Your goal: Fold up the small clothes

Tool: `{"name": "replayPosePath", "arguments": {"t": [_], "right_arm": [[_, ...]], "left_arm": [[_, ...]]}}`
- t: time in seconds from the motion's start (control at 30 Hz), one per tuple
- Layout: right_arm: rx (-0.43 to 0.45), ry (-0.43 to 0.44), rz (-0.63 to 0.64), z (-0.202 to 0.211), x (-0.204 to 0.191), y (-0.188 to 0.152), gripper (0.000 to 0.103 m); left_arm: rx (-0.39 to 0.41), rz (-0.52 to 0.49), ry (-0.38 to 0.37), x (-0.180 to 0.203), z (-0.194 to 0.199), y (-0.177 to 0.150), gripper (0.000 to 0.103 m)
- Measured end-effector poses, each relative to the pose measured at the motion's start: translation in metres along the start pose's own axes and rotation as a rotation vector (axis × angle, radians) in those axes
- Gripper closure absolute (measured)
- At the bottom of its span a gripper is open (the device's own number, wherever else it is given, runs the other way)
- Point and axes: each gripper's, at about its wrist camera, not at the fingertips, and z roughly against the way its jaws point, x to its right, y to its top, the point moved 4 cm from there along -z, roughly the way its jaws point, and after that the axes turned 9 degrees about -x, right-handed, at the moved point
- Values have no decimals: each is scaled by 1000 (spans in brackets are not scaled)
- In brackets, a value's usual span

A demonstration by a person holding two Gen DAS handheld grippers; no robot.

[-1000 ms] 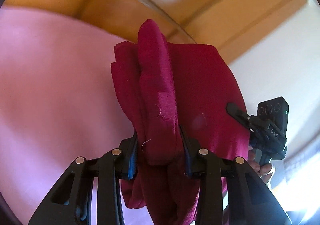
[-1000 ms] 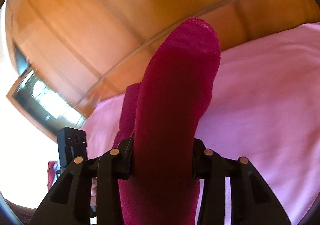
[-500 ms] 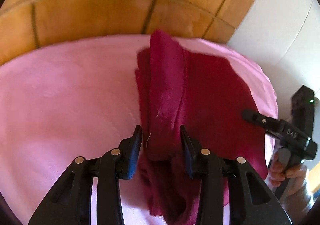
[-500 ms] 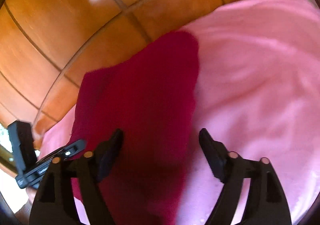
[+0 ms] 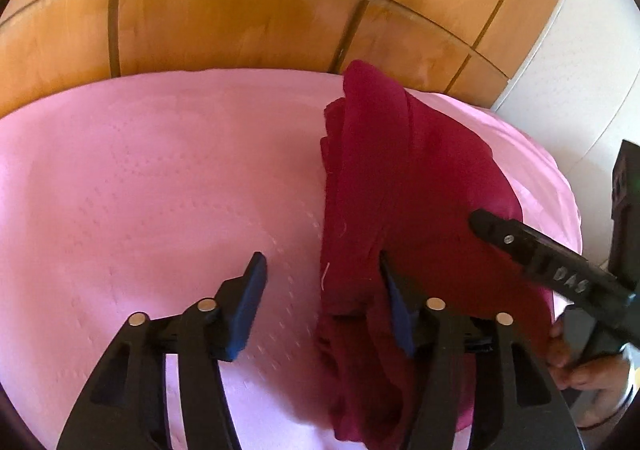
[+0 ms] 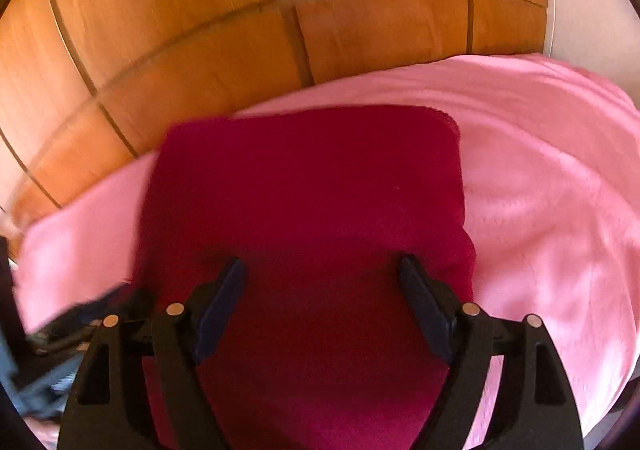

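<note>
Now, landmark: pink sheet (image 5: 160,190) over the work surface, wood panelling (image 5: 240,18) behind it. Left gripper (image 5: 322,286): jaws have just been opening, apart, nothing clamped; dark red garment (image 5: 400,186) edge lies against the right-hand pad only. Garment rests bunched on the sheet's right part. Right gripper (image 6: 322,282): jaws have just been opening, wide apart, holding nothing, above the garment's flat face.
</note>
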Motion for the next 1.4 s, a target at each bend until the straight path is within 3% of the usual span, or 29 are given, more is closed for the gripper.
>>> {"name": "replayPosePath", "arguments": {"t": [0.13,0.23,0.37,0.5,0.73,1.13,1.4], "right_arm": [[11,-12,13,1,3,-2,20],[35,-12,26,14,1,-11,19],[74,1,56,37,-9,-33,15],[102,-59,113,52,-19,-63,15],[64,-65,89,52,-24,-99,13],[59,-145,70,59,-38,-118,8],[122,-176,17,80,-48,-128,3]], "left_arm": [[3,28,-9,0,8,-5,46],[36,37,45,2,26,-16,34],[84,17,79,6,45,-28,34],[111,23,124,3,59,-41,34],[120,58,166,-11,71,-64,34],[216,52,218,-8,108,-78,34],[266,35,256,-2,126,-84,29]]}}
